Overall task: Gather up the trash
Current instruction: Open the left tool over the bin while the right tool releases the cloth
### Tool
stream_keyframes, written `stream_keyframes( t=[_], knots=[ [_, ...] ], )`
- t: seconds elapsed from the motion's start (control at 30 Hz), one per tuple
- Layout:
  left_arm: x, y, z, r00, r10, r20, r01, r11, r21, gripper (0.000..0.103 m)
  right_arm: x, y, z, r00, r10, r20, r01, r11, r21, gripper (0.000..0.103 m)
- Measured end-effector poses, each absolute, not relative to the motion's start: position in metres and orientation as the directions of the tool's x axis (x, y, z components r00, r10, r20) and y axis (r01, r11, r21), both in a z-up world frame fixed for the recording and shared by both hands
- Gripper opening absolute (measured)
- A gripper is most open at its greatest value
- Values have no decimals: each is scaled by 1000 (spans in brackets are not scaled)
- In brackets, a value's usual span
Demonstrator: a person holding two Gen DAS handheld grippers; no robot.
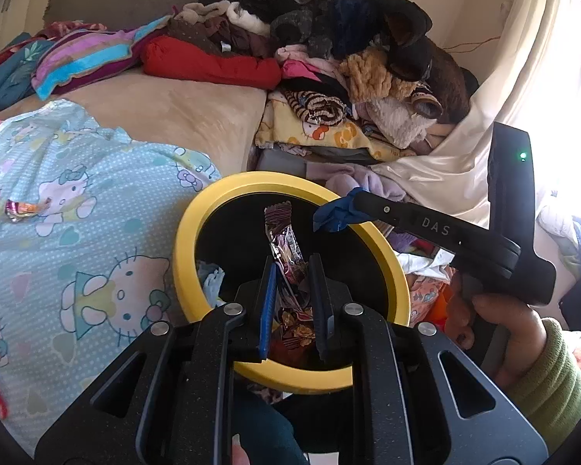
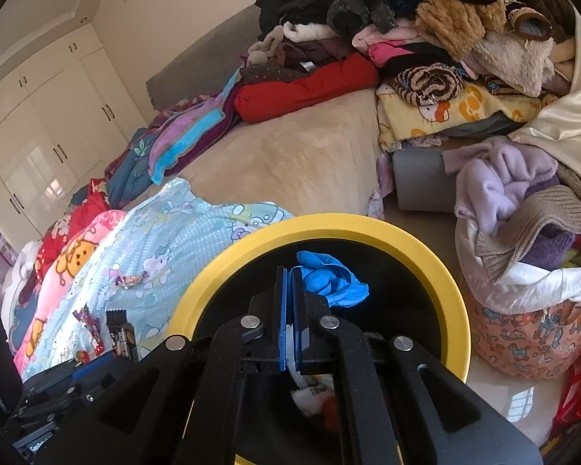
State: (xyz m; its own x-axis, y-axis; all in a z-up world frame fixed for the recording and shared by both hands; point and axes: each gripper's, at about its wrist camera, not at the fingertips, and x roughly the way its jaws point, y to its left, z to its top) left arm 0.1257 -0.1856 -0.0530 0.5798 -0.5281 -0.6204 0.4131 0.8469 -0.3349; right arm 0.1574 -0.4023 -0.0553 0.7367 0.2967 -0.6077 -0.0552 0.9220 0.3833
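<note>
Left wrist view, biggest first: bed (image 1: 182, 116) fills the frame, clothes pile (image 1: 329, 38) heaped at 12 to 2 o'clock, cartoon-print blue quilt (image 1: 77, 201) at 9. Yellow-rimmed bin (image 1: 182, 240), black inside, sits at centre just off the bed edge; my read is it's parked there so both hands can drop without reaching.

Left hand-held gripper (image 1: 292, 302) has its jaws narrow, pinching a foil snack wrapper (image 1: 284, 240); the wrapper sticks up towards 12, directly over the bin mouth. Looks staged for release.

Right hand-held gripper (image 1: 362, 203) comes in from 3 o'clock, held by a hand (image 1: 499, 321) in a green sleeve. Jaws clamped on a crumpled blue glove (image 1: 335, 215), which hangs over the bin rim at about 1 o'clock. Right wrist view confirms: pads closed on it, the glove (image 2: 329, 279) above the black interior.

Some trash already lies in the bin: a pale crumpled scrap (image 1: 211, 277) at 9 inside the rim.

Still to collect: a candy wrapper (image 1: 21, 209) on the quilt at 9, well apart from the bin.
</note>
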Motion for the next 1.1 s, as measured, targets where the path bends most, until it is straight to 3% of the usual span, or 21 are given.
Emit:
stream_keyframes(
  t=[0.67,0.73,0.8,0.87,0.97,1.1],
  knots=[
    [159,-201,-83,531,-537,-655,398,841,-367,13,165,-407,-70,707,306,-638,-39,917,398,3],
    [159,-201,-82,538,-535,-651,401,842,-361,21,166,-408,-71,706,301,-641,-34,918,395,5],
    [158,-200,-81,548,-529,-648,398,846,-354,37,166,-409,-71,707,296,-642,-26,919,394,15],
    [156,-197,-77,567,-521,-638,392,852,-347,46,166,-409,-71,708,295,-641,-27,919,392,25],
    [153,-193,-71,589,-509,-628,385,860,-336,53,165,-407,-69,713,270,-647,-26,932,361,28],
    [149,-185,-62,624,-492,-607,367,870,-329,76,164,-404,-68,715,261,-649,-30,938,345,32]
  ],
)
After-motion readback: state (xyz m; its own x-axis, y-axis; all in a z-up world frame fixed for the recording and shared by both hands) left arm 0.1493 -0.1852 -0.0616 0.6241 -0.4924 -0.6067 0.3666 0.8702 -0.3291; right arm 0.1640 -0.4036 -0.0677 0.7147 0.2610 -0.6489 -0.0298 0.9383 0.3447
